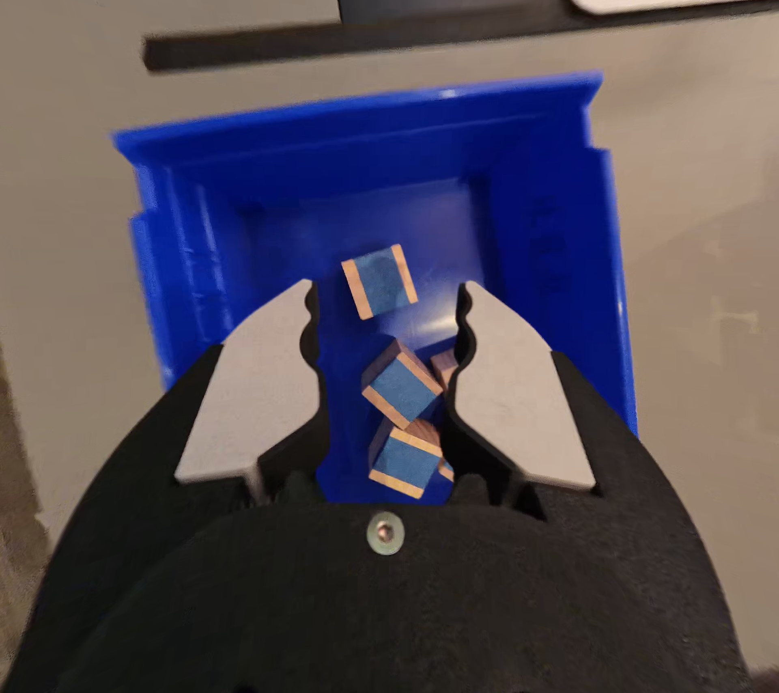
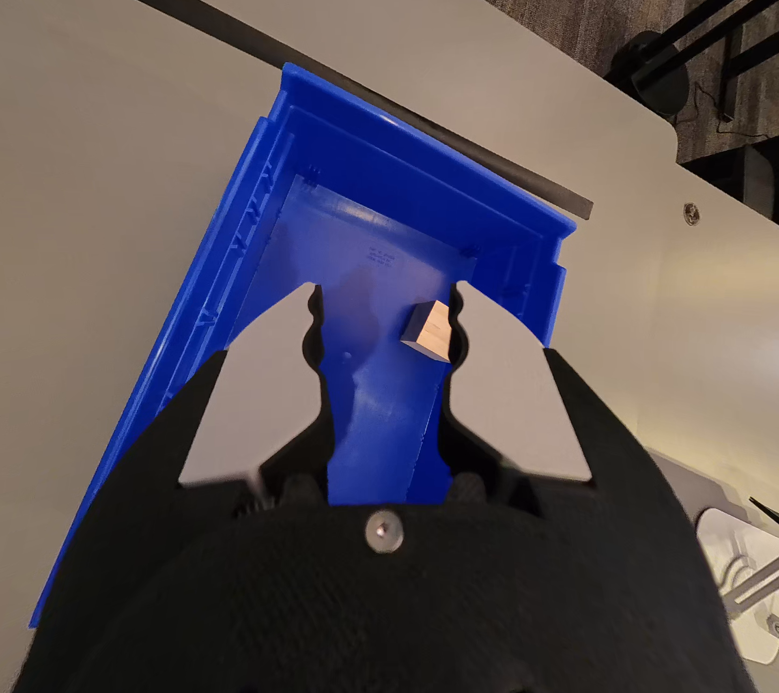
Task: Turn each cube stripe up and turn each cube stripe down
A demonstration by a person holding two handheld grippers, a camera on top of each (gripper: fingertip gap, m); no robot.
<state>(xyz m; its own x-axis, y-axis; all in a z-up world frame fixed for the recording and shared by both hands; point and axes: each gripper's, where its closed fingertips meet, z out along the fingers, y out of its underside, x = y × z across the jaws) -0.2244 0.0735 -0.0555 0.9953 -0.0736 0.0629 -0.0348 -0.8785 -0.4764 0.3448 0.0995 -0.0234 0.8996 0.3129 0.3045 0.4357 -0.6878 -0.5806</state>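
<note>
Over a grey tabletop, we hold both pairs of tongs above a bright blue plastic bin, and neither pair grips anything. Our left tongs stand open over the bin floor, fingers spread with nothing between them. Our right tongs are likewise parted and empty.

In the left wrist view, three small wooden cubes with a broad blue stripe lie loose on the bin floor. The far cube sits apart, just beyond the fingertips, blue band facing up between pale wood edges. The middle cube and the near cube lie close together, tilted, each also showing its blue face upward. Slivers of at least one more block peek out behind the right finger; we cannot tell how it lies.

In the right wrist view, a single wooden cube rests on the bin floor just beside the right finger, showing bare pale wood and a grey side, no stripe visible from here.

We judge the job part-way: several cubes read stripe up, one perhaps stripe down or sideways, and the partly hidden block remains unchecked. No cube is in hand, so each remaining flip has yet to start.
</note>
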